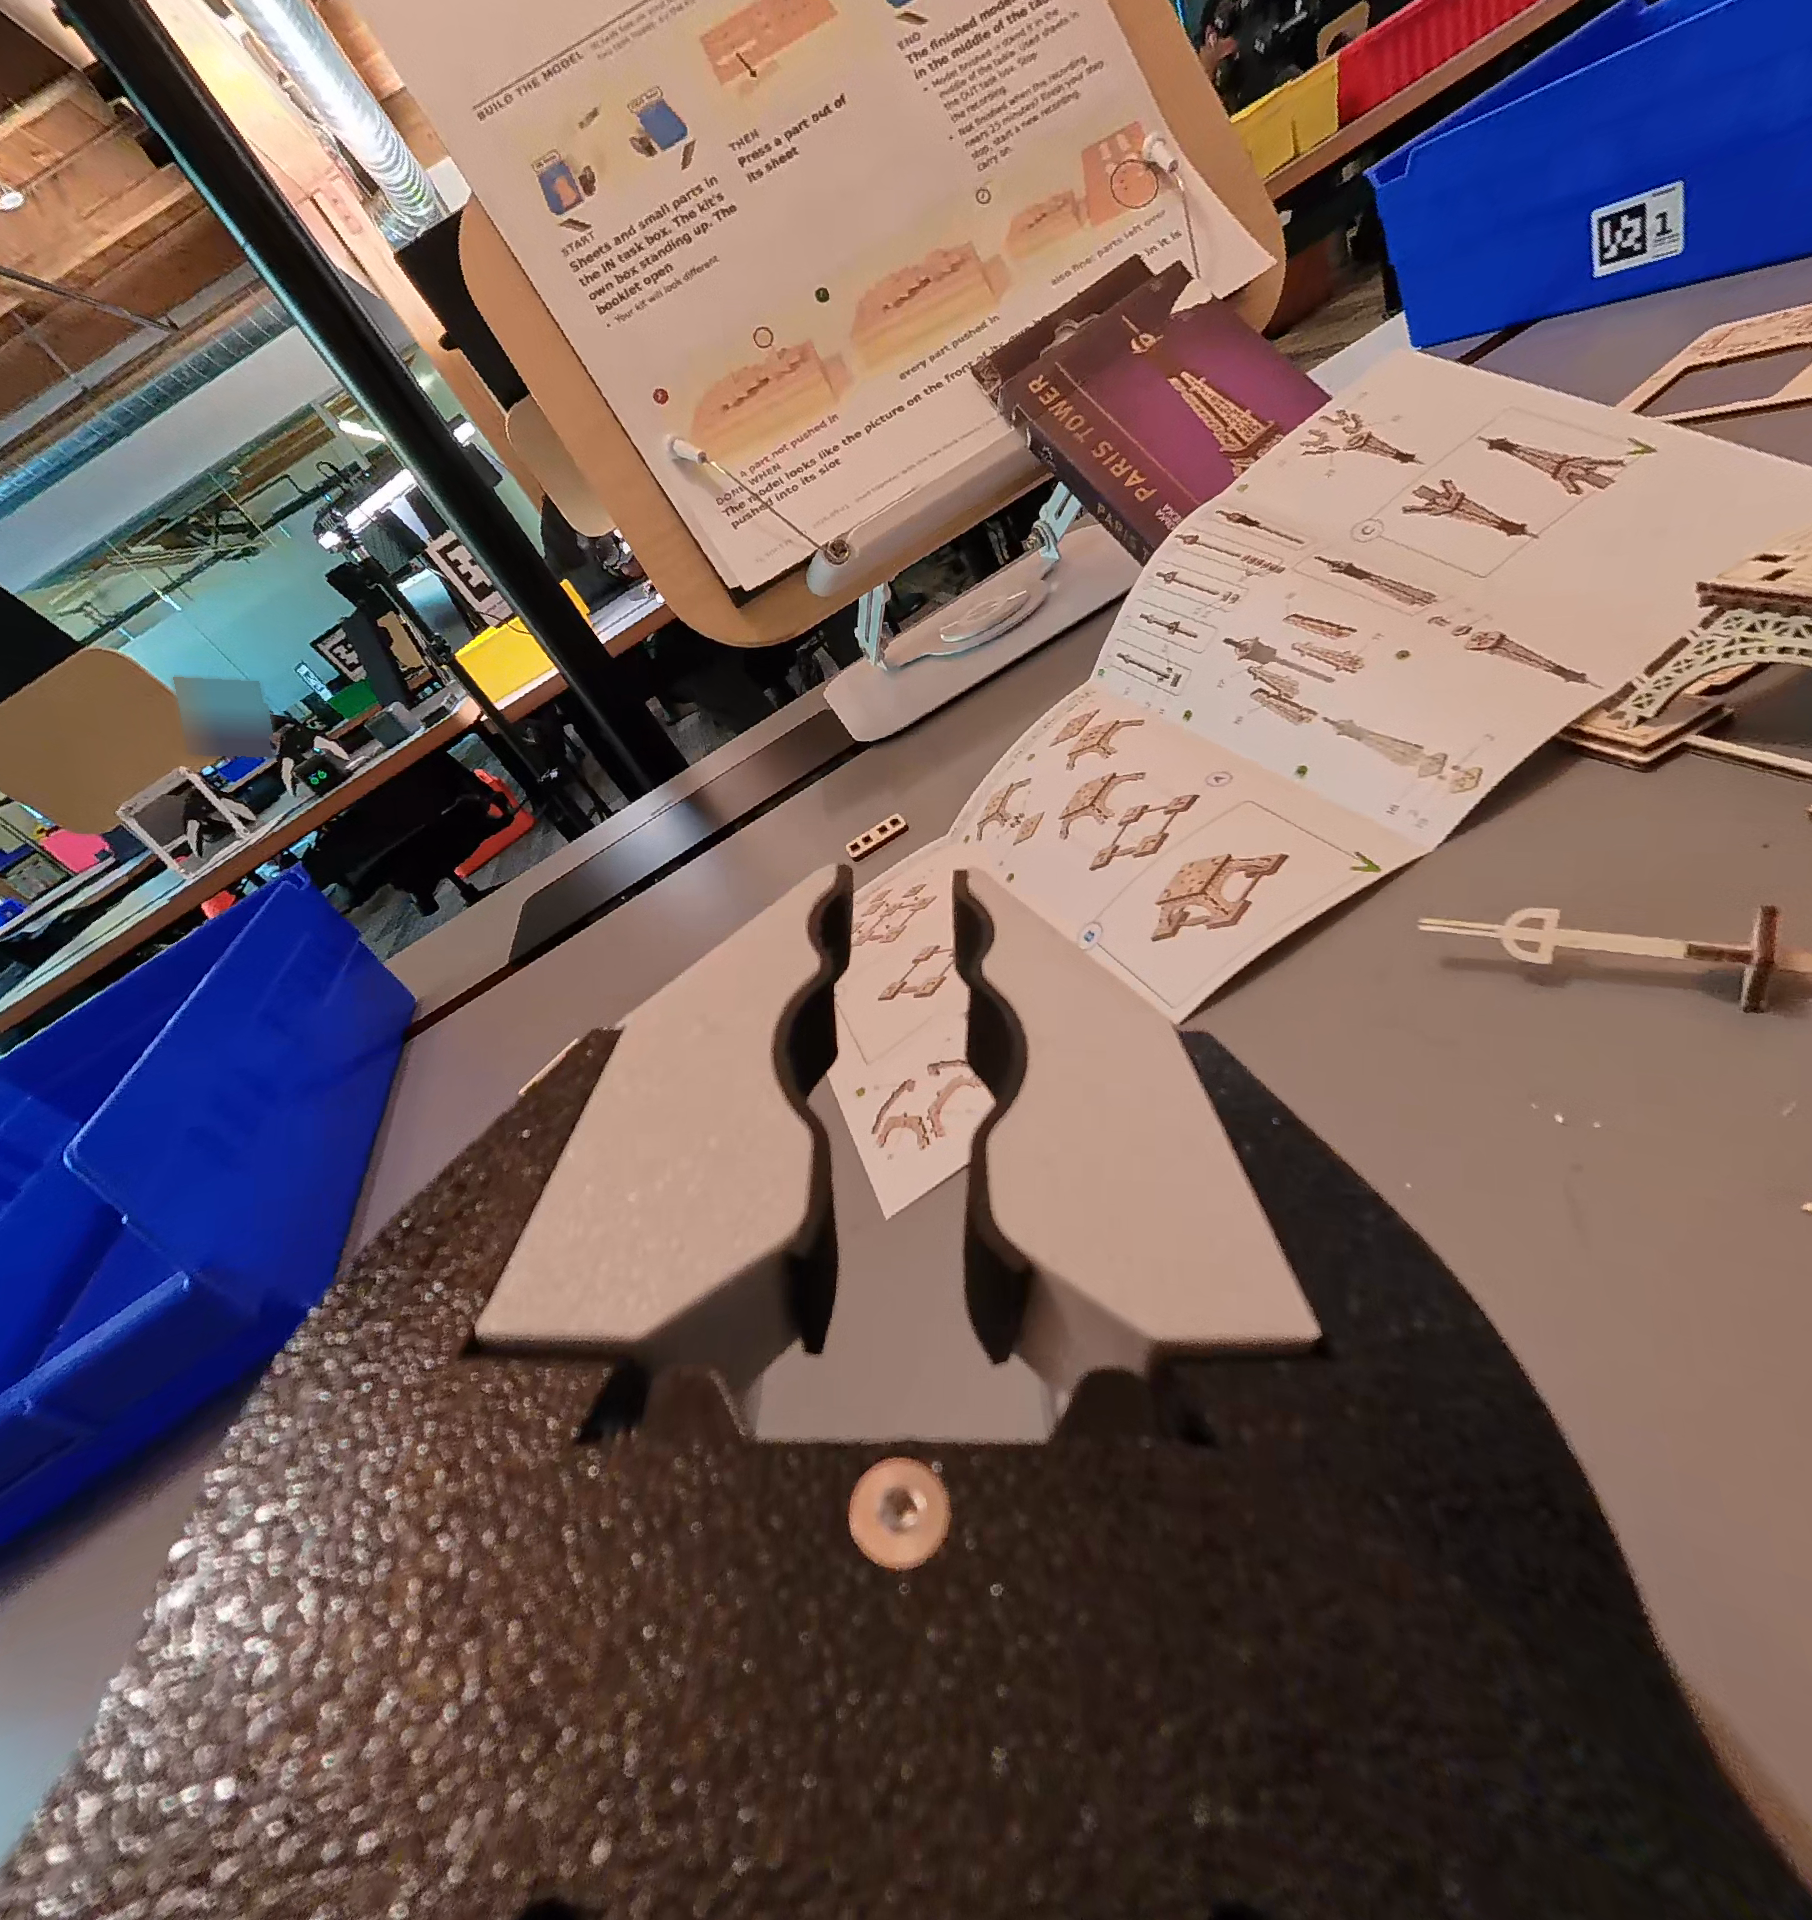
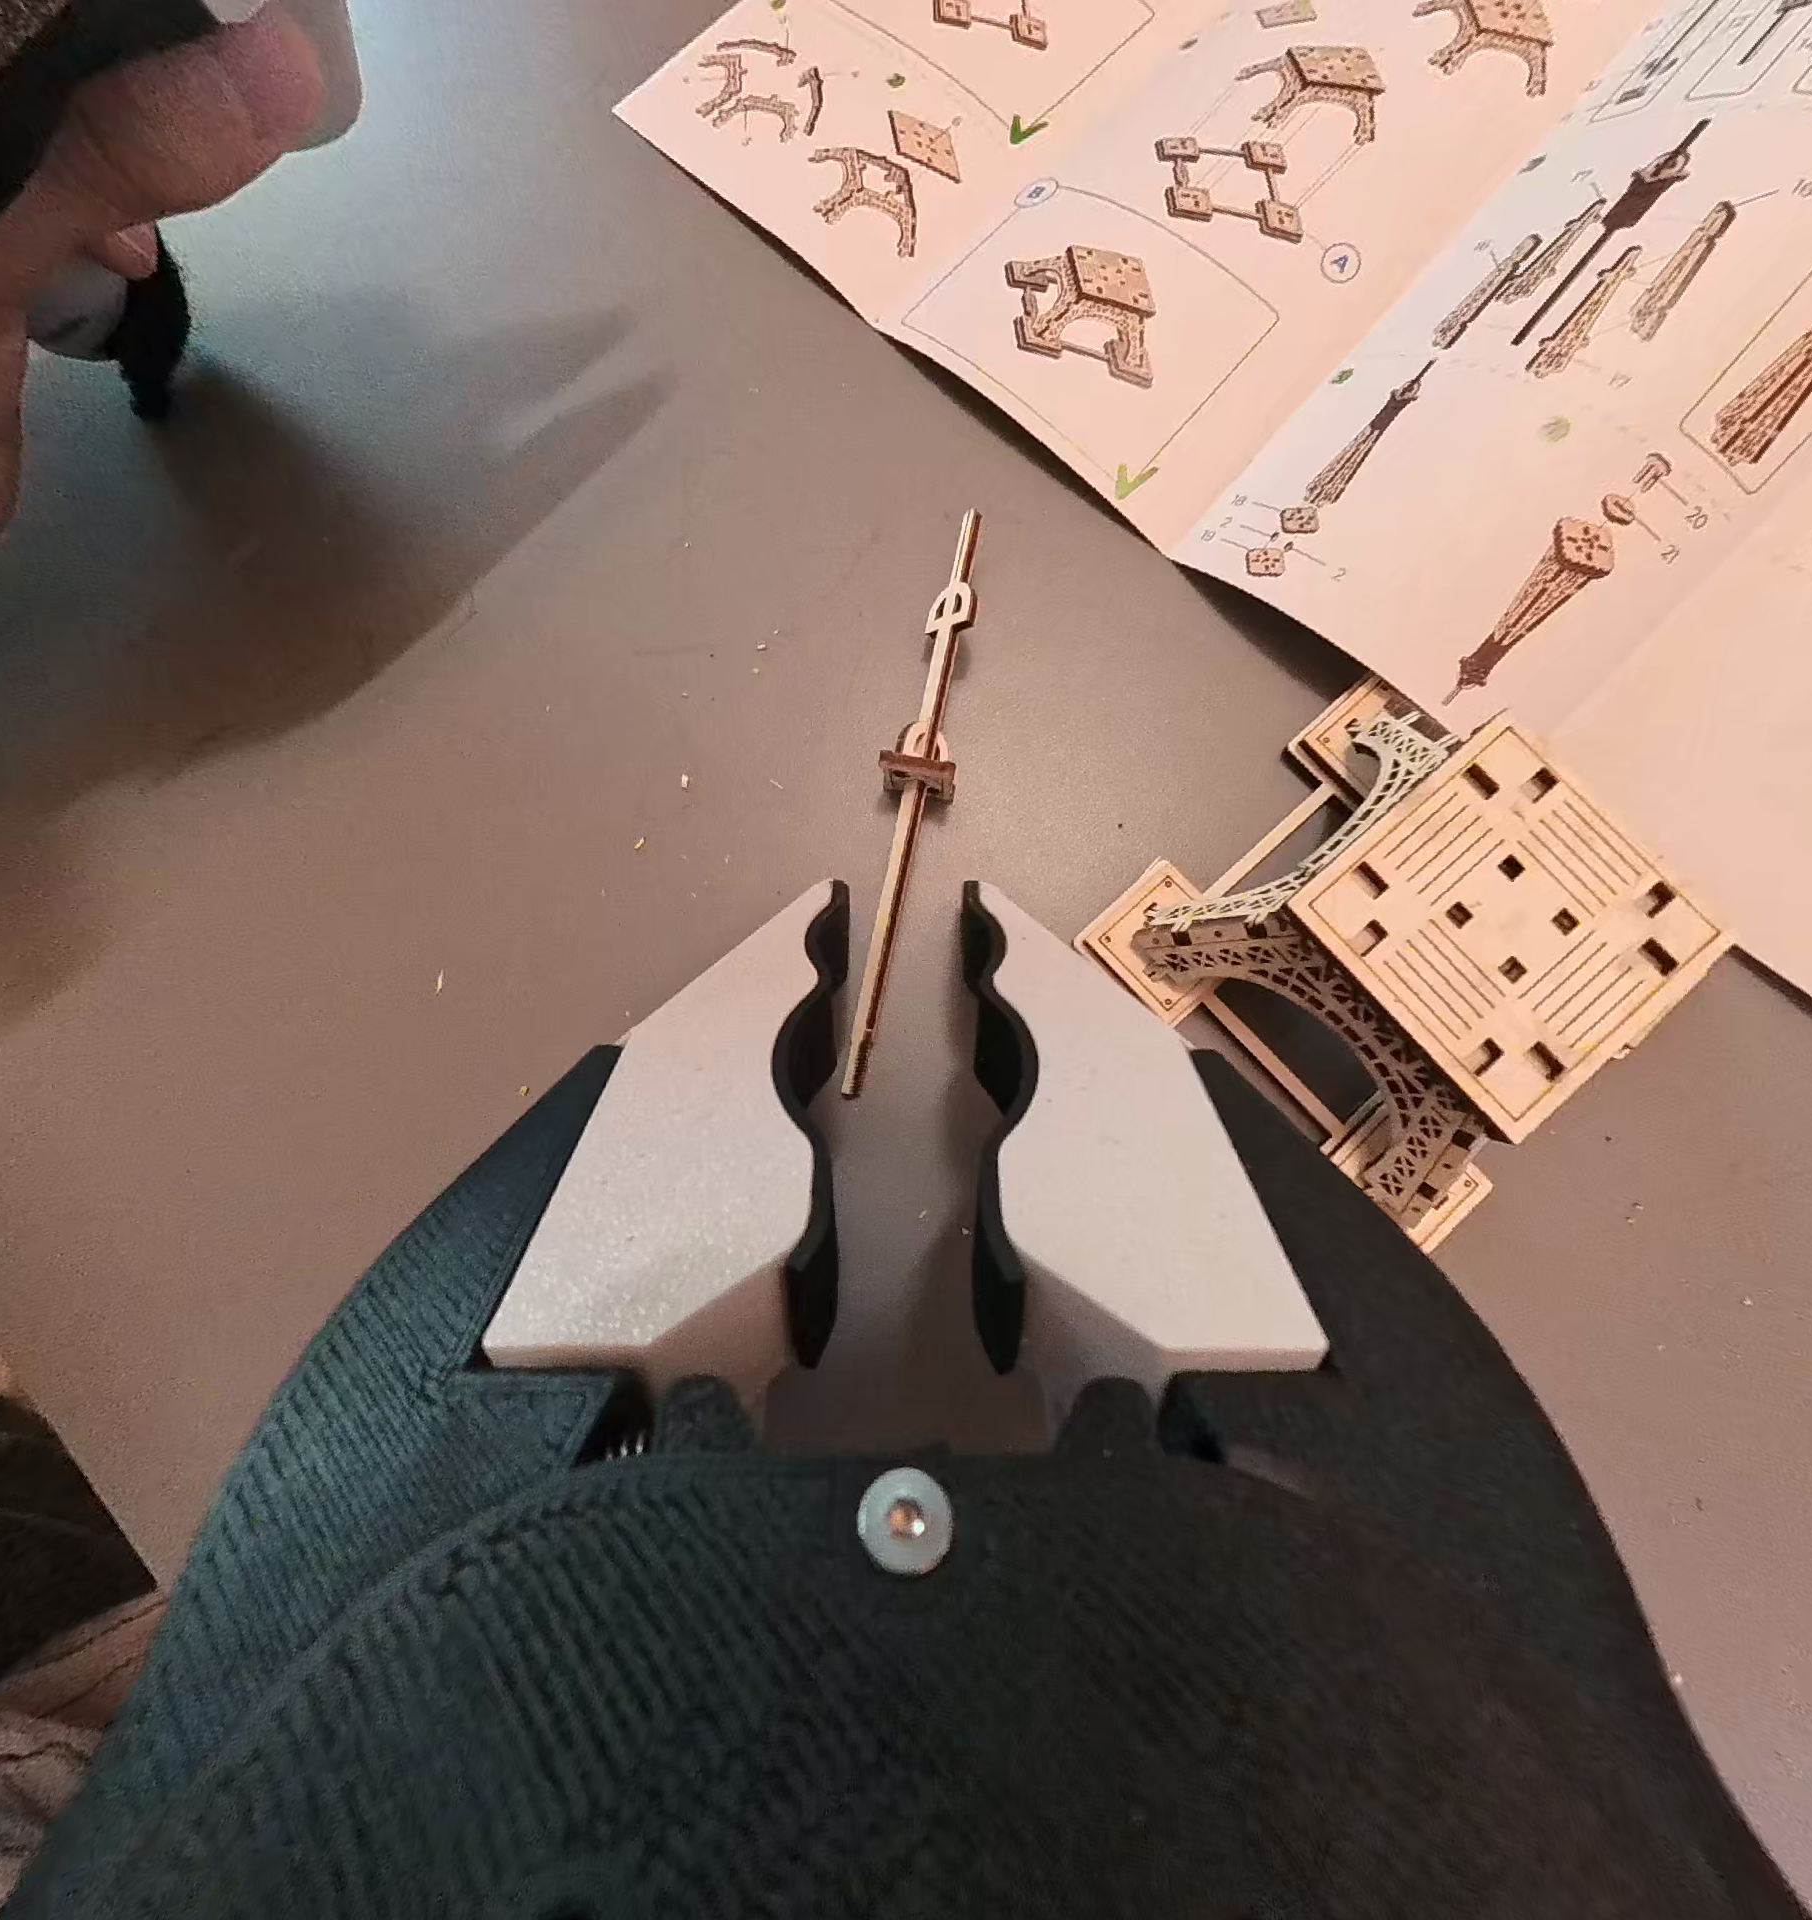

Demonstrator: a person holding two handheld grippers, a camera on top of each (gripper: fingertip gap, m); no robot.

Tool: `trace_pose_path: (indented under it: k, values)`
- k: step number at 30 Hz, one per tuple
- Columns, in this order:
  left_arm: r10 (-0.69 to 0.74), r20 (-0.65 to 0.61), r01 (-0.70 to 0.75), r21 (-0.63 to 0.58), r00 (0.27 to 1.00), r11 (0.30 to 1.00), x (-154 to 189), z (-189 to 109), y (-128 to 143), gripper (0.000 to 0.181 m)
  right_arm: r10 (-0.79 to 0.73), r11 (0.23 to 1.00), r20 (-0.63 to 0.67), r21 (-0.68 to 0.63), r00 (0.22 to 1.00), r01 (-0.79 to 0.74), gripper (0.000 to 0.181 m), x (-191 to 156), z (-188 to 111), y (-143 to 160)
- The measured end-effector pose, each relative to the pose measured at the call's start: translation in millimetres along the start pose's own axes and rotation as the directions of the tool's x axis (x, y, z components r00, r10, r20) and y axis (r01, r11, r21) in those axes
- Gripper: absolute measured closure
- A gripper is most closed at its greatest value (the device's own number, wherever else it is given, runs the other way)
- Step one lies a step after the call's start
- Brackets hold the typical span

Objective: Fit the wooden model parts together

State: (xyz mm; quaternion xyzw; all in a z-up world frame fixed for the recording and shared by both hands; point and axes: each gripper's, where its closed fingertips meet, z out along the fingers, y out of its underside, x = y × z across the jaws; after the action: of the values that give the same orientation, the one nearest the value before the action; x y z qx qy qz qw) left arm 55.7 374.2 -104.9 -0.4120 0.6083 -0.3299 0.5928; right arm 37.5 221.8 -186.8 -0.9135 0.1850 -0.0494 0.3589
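Observation:
A thin wooden spire rod (image 2: 907, 810) with a small cross piece lies flat on the grey table. Its near end lies between the fingers of my right gripper (image 2: 902, 894), which is open and above it, not touching. The rod also shows in the left wrist view (image 1: 1650, 951) at the right. The wooden tower base (image 2: 1442, 935) with lattice legs stands to the right of my right gripper; it also shows in the left wrist view (image 1: 1775, 634). My left gripper (image 1: 902, 883) is open and empty, over the edge of the instruction booklet (image 1: 1297, 707).
Blue bins stand at the left (image 1: 154, 1143) and far right (image 1: 1629, 177). A stand with an instruction sheet (image 1: 829, 260) and the kit box (image 1: 1162, 426) are at the back. A cut wooden sheet (image 1: 1754, 358) lies far right. A hand (image 2: 71, 208) is at upper left. There is about 20 centimeters between the tips of the two grippers.

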Motion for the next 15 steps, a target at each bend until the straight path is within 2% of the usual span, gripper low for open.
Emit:
trace_pose_path:
  k: [15]
  values:
    - [-0.01,-0.005,0.01,0.031,1.0,0.999,2.0,-1.0,-6.0,0.166,-0.043,0.999,-0.03,0.029,0.999,0.044,0.162,-1.3,1.7,-2.7]
